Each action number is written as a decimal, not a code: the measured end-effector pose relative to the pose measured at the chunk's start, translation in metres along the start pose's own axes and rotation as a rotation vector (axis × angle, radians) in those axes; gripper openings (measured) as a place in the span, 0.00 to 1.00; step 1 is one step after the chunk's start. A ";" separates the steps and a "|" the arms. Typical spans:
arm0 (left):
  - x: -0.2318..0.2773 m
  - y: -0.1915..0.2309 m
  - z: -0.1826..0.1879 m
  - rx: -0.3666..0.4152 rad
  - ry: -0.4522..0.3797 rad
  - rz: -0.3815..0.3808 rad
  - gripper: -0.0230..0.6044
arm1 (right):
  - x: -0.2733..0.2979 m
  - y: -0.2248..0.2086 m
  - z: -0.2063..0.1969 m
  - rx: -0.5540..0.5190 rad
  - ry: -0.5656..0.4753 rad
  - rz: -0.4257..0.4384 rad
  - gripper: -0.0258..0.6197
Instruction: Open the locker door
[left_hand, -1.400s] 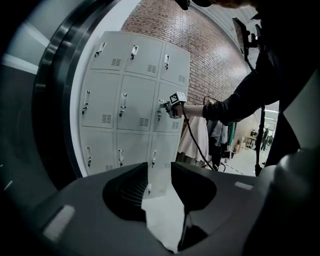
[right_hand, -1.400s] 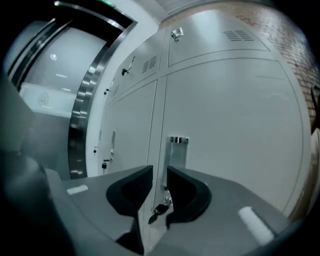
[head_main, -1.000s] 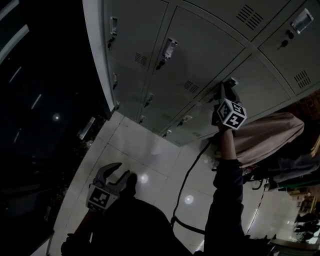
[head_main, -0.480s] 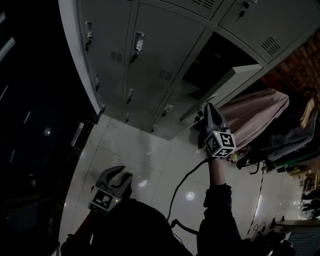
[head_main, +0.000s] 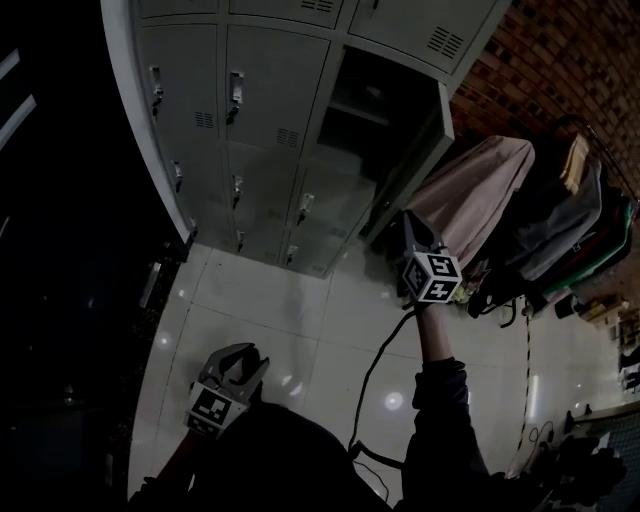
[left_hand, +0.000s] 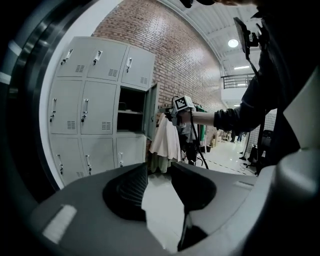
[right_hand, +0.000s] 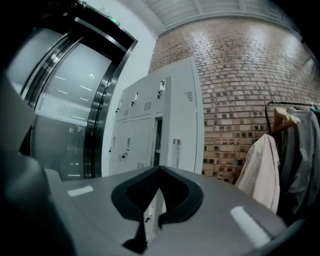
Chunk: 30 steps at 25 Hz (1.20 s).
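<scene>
Grey sheet-metal locker door (right_hand: 186, 117) stands open; likely light and stiff. Best hold: its latch handle (right_hand: 176, 146). Right gripper (head_main: 411, 227) jaws pressed together, empty; left gripper (head_main: 239, 359) jaws apart.

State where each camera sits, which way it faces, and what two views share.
Head view: on the person's head, steeply down at the floor and lockers; shows left gripper, right gripper, right sleeve.
Left gripper view: on the low left gripper, along its parted, empty jaws towards the lockers; shows right gripper and right sleeve.
Right gripper view: on the raised right gripper, along its closed jaws at the open locker door and brick wall.
Shared: all three show the open locker door.
</scene>
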<state>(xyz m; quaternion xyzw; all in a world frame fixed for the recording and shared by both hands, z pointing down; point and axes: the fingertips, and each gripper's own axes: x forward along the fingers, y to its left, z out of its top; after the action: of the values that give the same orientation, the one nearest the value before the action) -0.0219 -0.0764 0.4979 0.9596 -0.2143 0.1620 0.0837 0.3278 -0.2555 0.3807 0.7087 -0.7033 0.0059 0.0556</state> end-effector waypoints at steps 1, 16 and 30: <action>-0.004 -0.011 -0.004 0.002 0.005 -0.005 0.30 | -0.020 0.005 -0.001 -0.003 0.004 0.004 0.04; -0.037 -0.168 -0.032 0.079 0.015 -0.037 0.29 | -0.386 0.080 0.002 -0.128 -0.066 -0.088 0.04; -0.060 -0.138 -0.045 0.072 0.081 0.058 0.29 | -0.426 0.138 -0.050 -0.124 0.053 -0.084 0.04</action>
<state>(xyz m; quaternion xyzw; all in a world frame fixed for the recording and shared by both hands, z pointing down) -0.0247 0.0804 0.5066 0.9481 -0.2323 0.2105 0.0529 0.1891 0.1727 0.4029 0.7323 -0.6703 -0.0209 0.1182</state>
